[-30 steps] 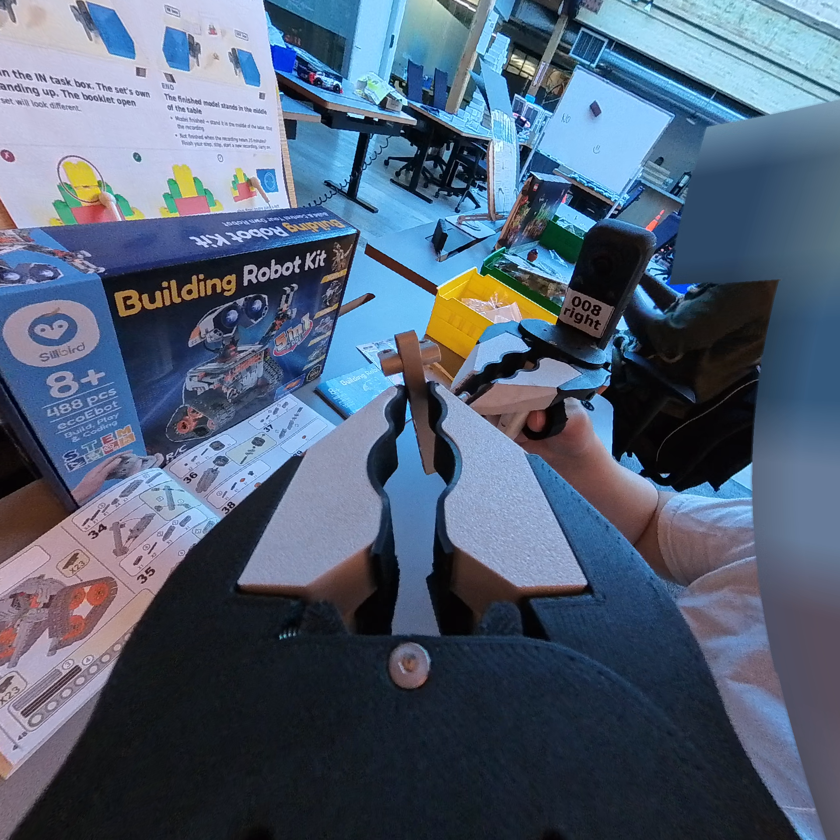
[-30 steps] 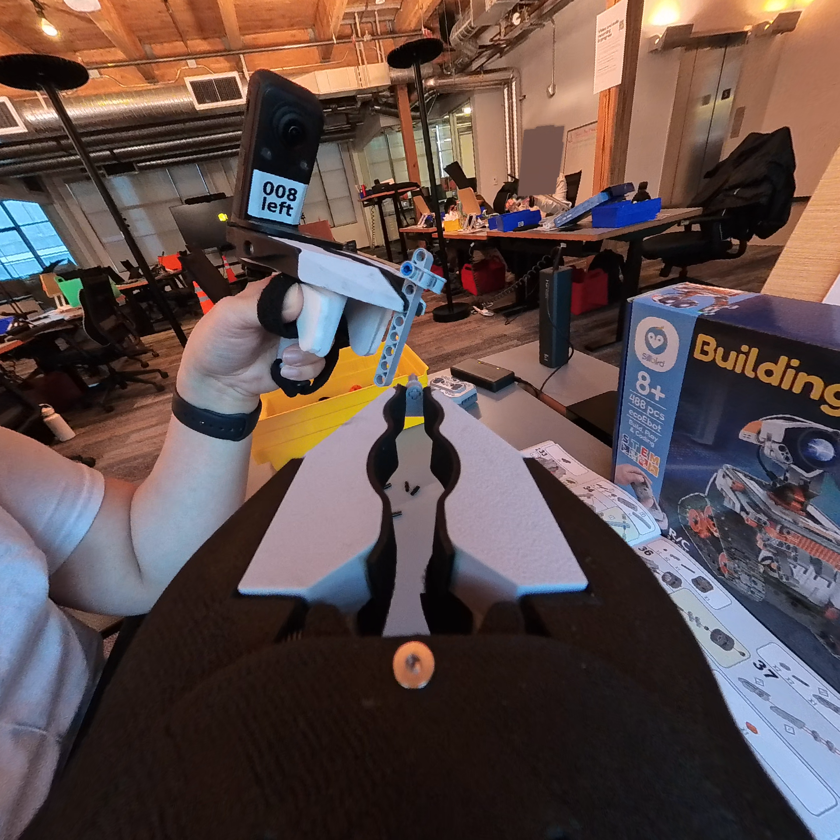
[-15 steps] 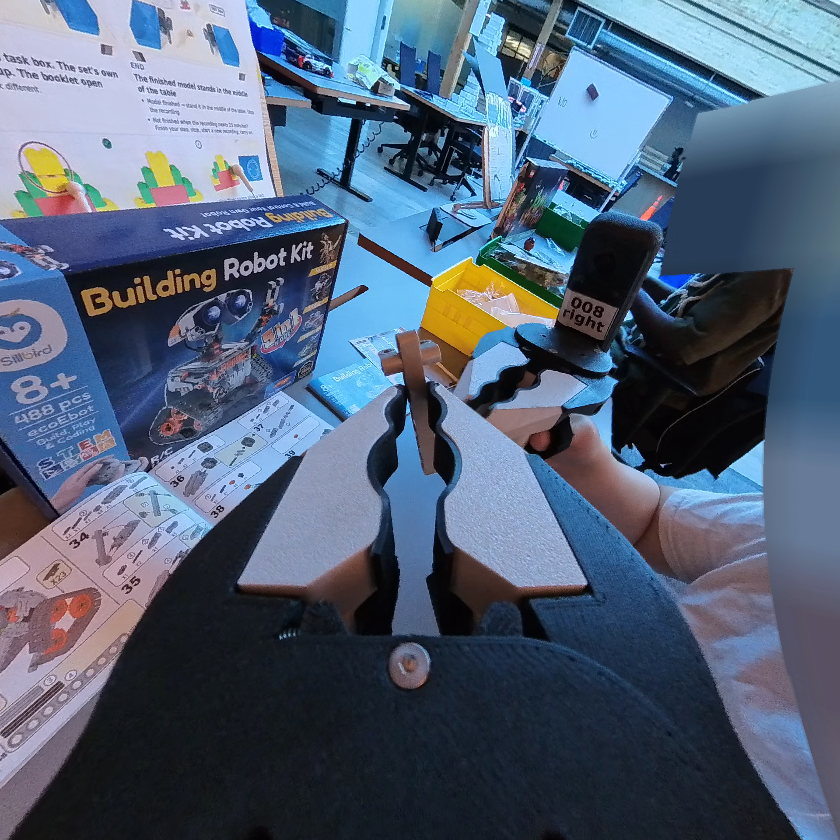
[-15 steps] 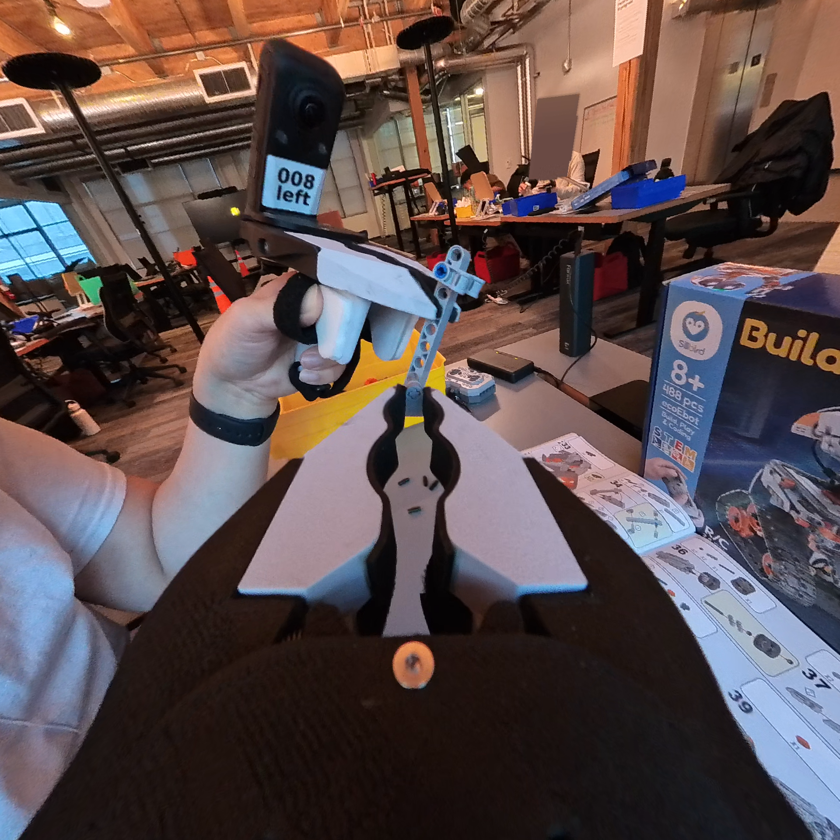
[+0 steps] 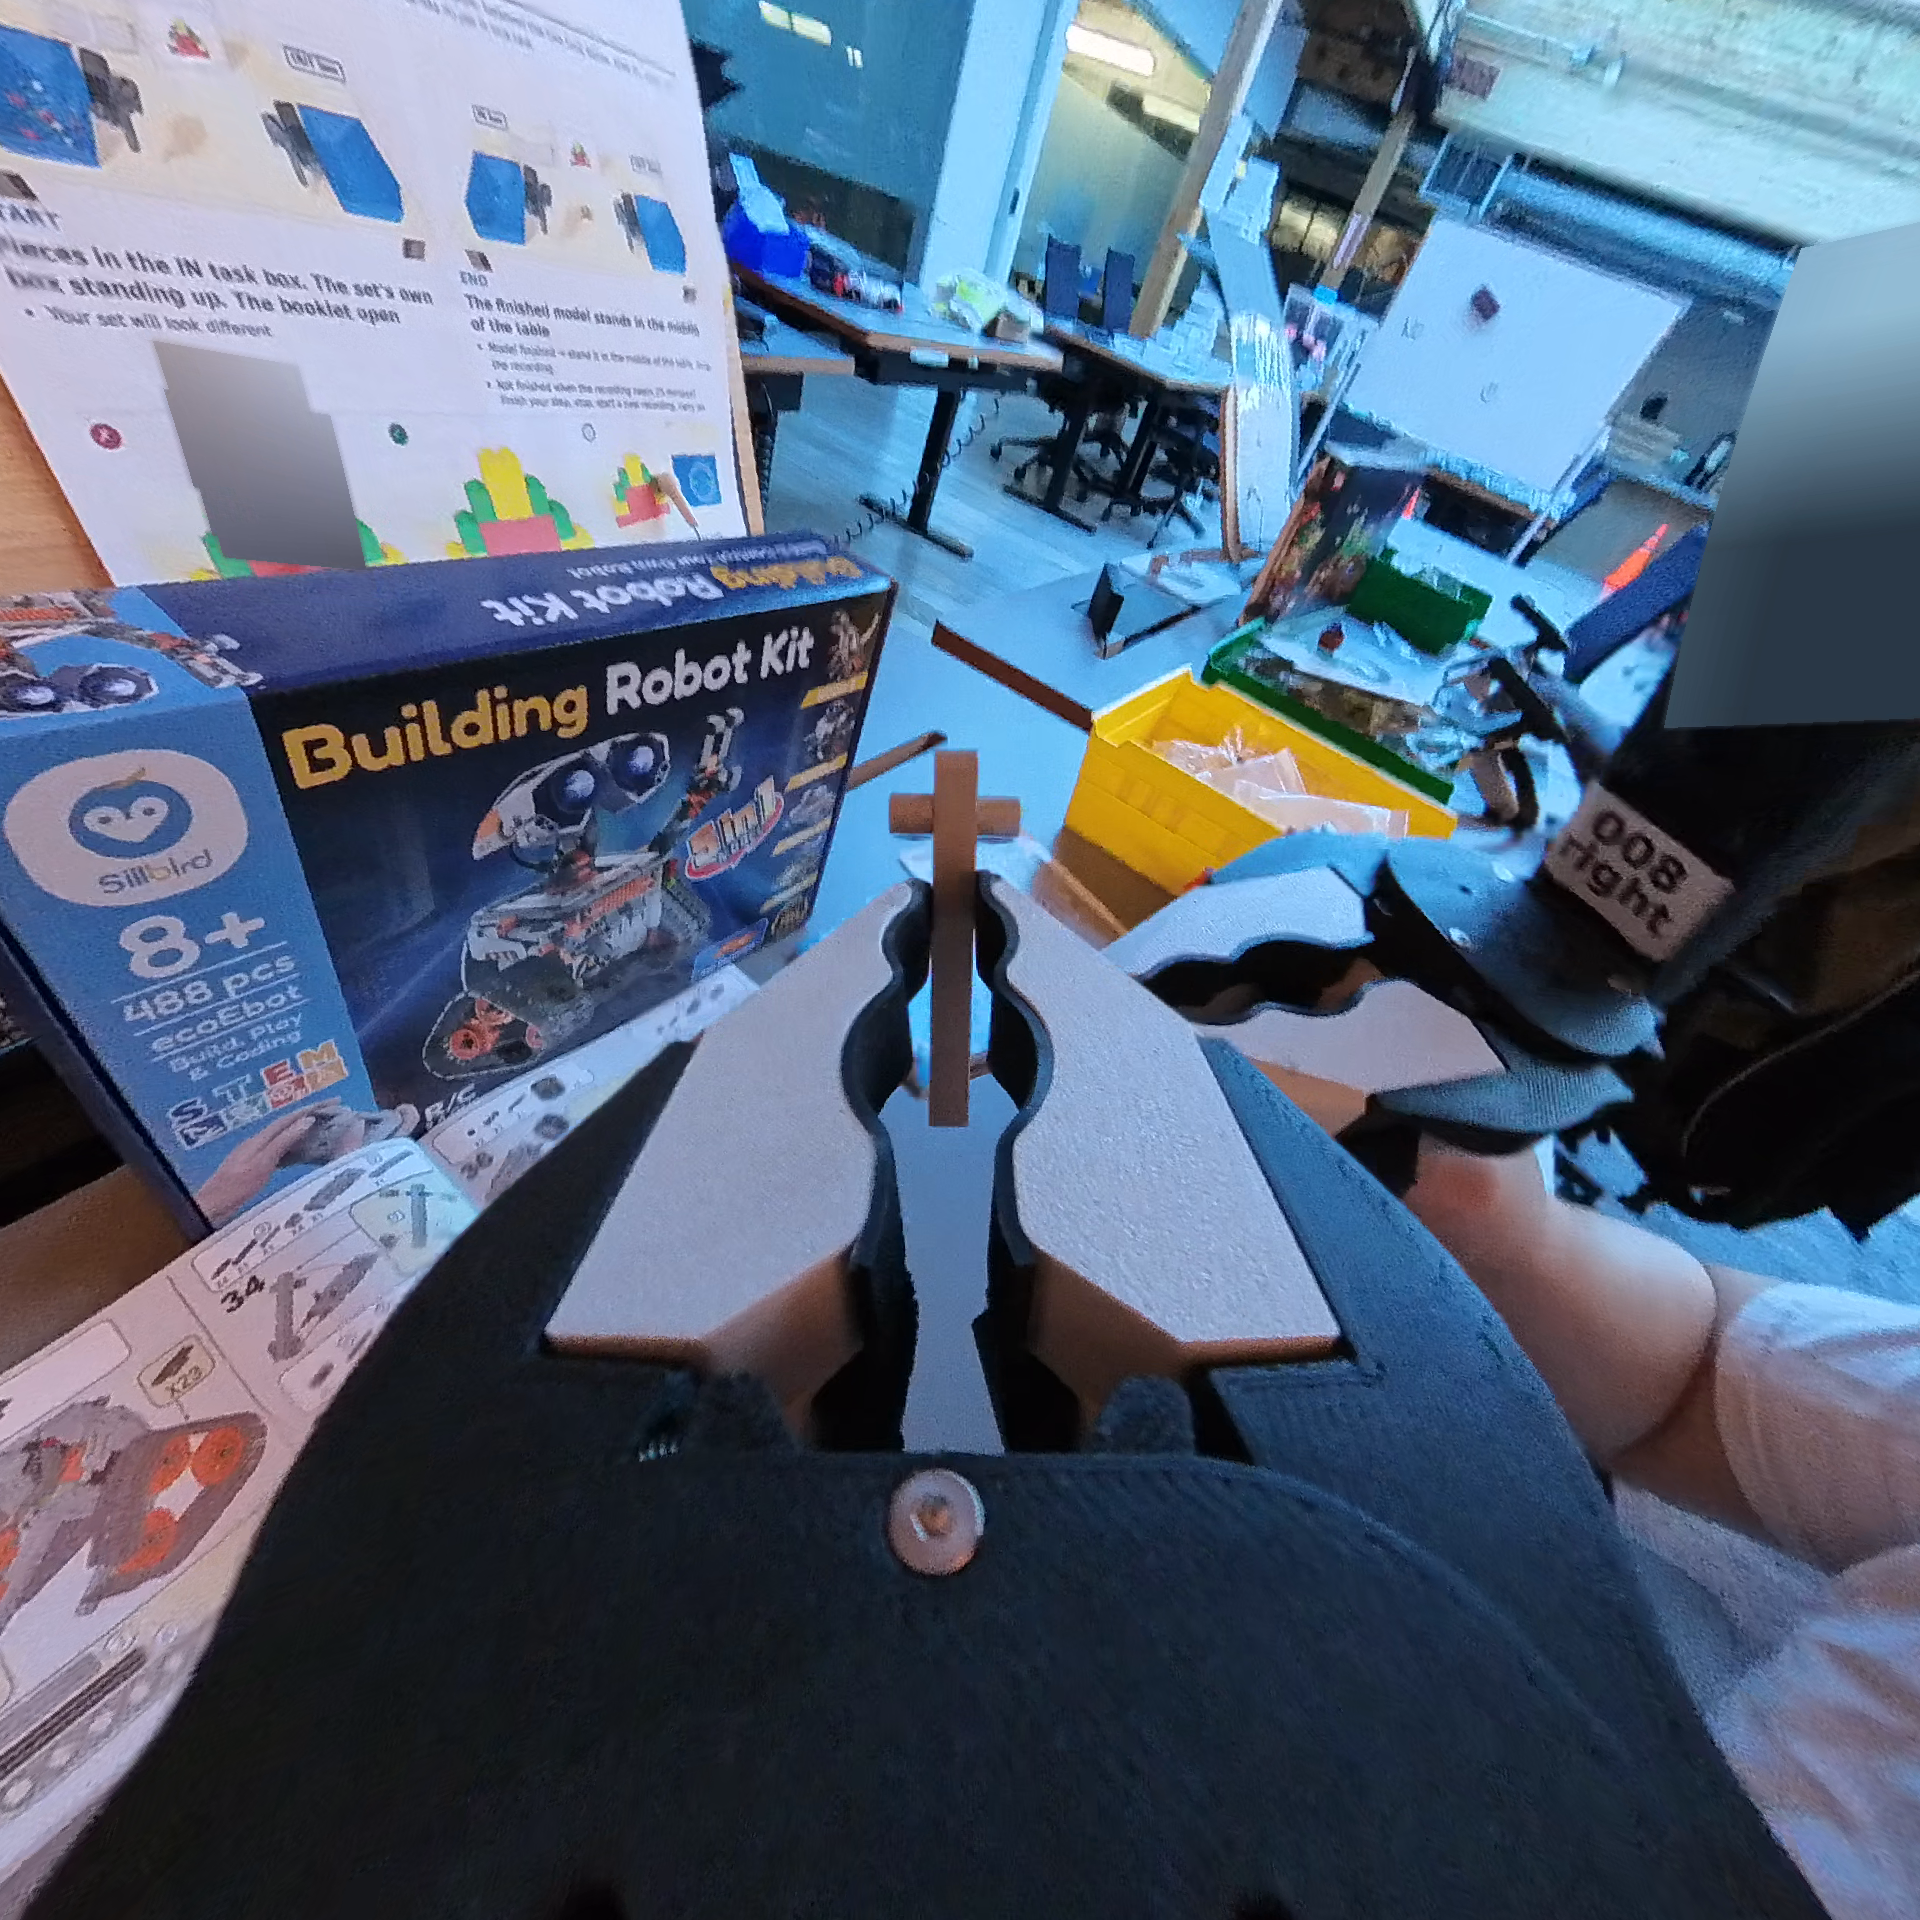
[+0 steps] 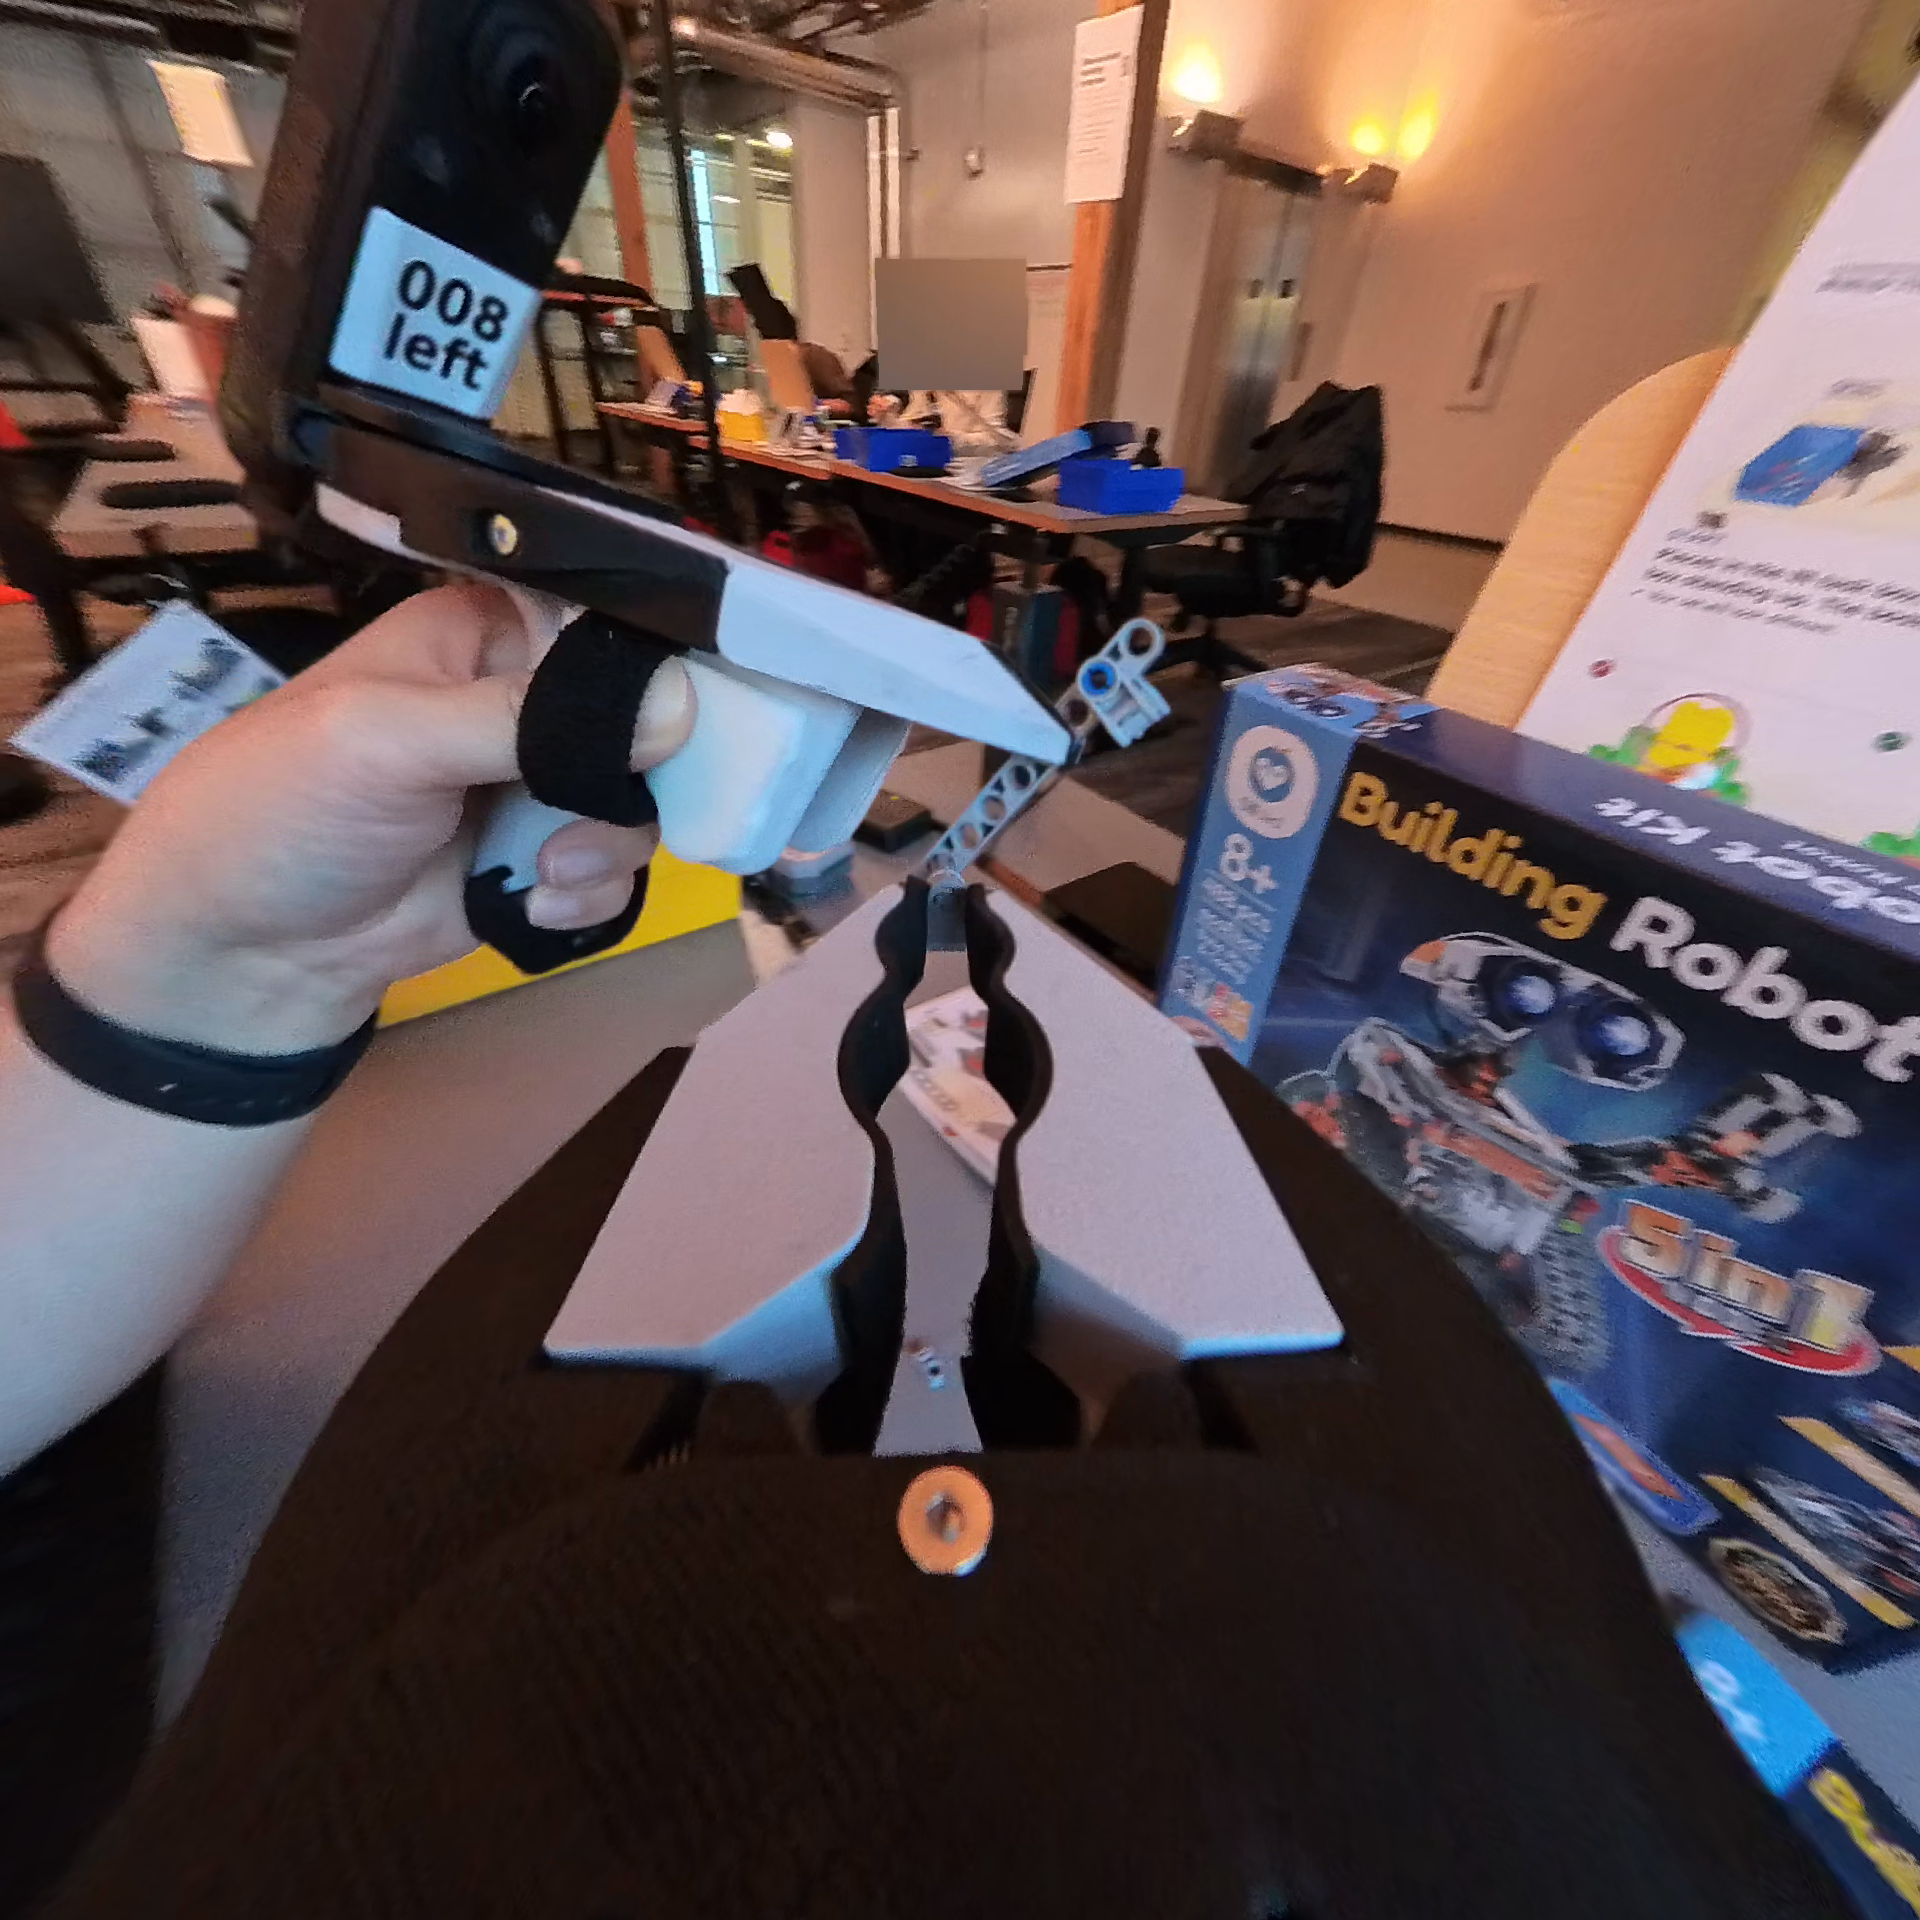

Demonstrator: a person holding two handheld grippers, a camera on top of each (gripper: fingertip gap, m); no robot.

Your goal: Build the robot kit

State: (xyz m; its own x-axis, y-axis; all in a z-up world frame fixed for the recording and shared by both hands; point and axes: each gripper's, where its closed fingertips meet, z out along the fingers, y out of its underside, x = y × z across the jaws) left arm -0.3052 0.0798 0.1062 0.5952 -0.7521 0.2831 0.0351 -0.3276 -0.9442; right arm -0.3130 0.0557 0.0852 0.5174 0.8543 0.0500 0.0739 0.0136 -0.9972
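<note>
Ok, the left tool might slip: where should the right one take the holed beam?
The bare lower stretch of the holed beam, from below, pinching its flat faces: the left tool clamps it higher, just under the cross piece.

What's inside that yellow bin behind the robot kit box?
The yellow bin holds clear plastic bags, apparently with small parts. Its walls hide whatever lies beneath them, and the right tool covers its near corner.
</note>
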